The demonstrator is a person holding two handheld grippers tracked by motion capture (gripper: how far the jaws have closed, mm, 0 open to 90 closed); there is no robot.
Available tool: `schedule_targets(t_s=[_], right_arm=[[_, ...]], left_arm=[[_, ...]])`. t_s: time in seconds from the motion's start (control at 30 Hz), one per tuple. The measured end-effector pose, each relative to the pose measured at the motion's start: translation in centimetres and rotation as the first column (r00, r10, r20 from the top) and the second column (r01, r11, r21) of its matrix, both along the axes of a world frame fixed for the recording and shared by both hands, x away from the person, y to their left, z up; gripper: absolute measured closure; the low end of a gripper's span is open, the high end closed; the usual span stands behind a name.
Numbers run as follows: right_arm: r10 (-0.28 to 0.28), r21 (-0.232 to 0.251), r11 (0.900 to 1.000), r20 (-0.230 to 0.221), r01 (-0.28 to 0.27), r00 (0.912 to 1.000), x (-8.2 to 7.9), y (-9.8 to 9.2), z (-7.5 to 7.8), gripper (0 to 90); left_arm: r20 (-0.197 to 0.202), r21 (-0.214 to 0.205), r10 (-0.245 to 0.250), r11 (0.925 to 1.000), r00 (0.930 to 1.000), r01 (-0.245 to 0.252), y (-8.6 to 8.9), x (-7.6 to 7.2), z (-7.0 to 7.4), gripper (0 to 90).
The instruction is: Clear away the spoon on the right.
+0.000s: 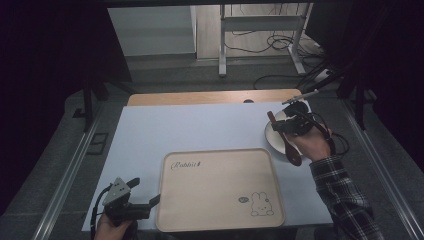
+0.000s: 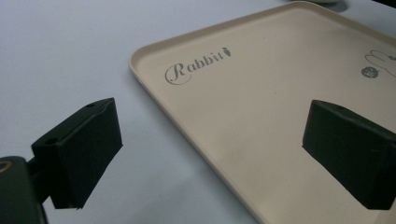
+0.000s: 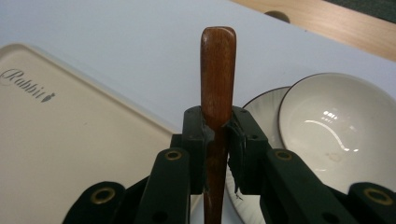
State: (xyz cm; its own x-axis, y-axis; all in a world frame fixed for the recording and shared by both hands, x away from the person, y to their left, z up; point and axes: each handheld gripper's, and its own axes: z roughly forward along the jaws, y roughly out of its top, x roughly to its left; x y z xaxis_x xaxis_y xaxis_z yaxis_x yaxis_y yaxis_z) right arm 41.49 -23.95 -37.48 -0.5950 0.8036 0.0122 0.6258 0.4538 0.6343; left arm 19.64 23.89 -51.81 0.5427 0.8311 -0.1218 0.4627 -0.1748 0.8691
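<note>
High view: right gripper [image 1: 286, 127] clamps wooden spoon [image 1: 286, 140] over plate [image 1: 272, 137], 3 o'clock of tray [image 1: 220, 220]. Tray bare, so placement judged pending. Left gripper [image 1: 145, 192] agape, idle.

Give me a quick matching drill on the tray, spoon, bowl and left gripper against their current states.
Things:
1. tray
2. wooden spoon
3. white bowl
4. left gripper

States:
A. clamped in the right gripper
B. sitting on a plate
C. open over the tray's edge
D. bare, with rabbit print

Pairs: 1-D, 2-A, 3-B, 4-C
</note>
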Motion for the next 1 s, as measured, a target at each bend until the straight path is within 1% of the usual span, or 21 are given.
schedule_targets(t_s=[0.3,0.43,0.67,0.8,0.93,1.0], right_arm=[[0.03,-0.015,0.9994,-0.031,-0.031,0.9991,-2.0,0.6,-0.9,78.1],[0.044,-0.017,0.9988,-0.061,-0.046,0.9971,-3.0,1.1,-1.6,78.1],[0.09,-0.027,0.9953,-0.102,-0.093,0.9907,-4.6,2.2,-3.0,78.1],[0.101,-0.021,0.9944,-0.124,-0.104,0.9871,-5.4,2.5,-3.7,78.1],[0.1,-0.016,0.9945,-0.155,-0.104,0.9828,-6.2,3.0,-4.3,78.1],[0.101,-0.018,0.9943,-0.162,-0.105,0.9816,-6.5,3.2,-4.5,78.1]], left_arm=[[0.005,0.008,-0.004,1.0,1.0,0.004,-0.1,0.0,0.0,4.4],[0.005,0.008,-0.005,1.0,1.0,0.005,-0.1,0.0,0.0,4.4],[0.004,0.009,-0.007,0.9999,1.0,0.007,0.0,0.0,0.0,4.4],[0.004,0.01,-0.007,0.9999,1.0,0.007,0.0,0.0,0.0,4.4],[0.003,0.008,-0.005,1.0,1.0,0.005,0.0,0.0,0.0,4.3],[0.002,0.007,-0.004,1.0,1.0,0.004,0.0,0.0,0.0,4.4]])
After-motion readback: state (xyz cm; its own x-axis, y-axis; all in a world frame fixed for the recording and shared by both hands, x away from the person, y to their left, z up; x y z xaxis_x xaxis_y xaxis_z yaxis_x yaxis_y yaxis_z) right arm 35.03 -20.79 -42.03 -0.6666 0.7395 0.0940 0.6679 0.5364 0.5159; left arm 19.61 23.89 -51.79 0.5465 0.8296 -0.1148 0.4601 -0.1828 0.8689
